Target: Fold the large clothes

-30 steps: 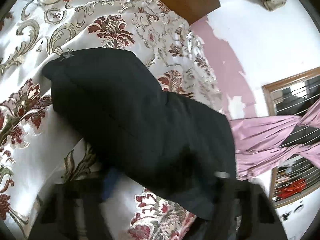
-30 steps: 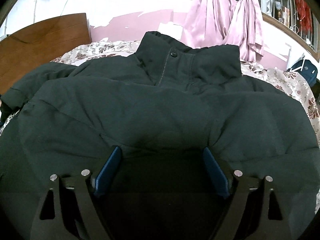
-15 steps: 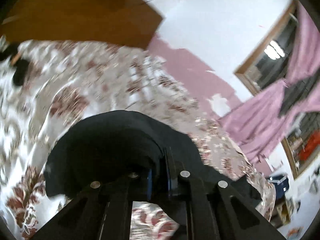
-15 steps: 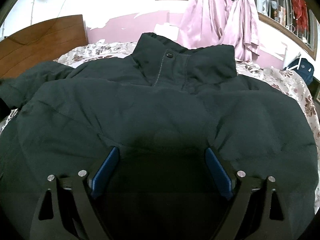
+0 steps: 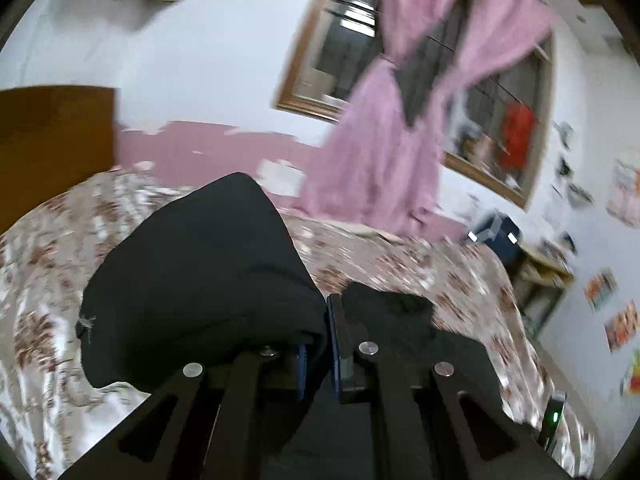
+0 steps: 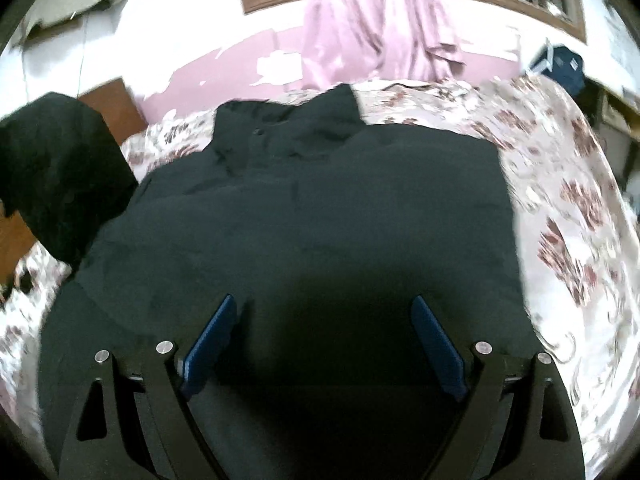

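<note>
A large black padded jacket [image 6: 312, 216] lies spread on the floral bedspread [image 6: 568, 184], collar toward the far wall. My left gripper [image 5: 322, 320] is shut on the jacket's black sleeve [image 5: 200, 272] and holds it lifted above the bed; the raised sleeve also shows at the left of the right wrist view [image 6: 60, 176]. My right gripper [image 6: 324, 312] is open and empty, hovering over the jacket's lower body with its blue pads [image 6: 212, 336] wide apart.
A wooden headboard [image 5: 52, 140] stands at the left. Pink curtains [image 5: 384, 152] hang by a barred window on the far wall. A dark blue bag [image 5: 500, 232] sits past the bed's far right corner.
My left gripper closed on the sleeve and lifted it up off the bed, swinging toward the jacket. My right gripper rose, so the jacket looks farther below.
</note>
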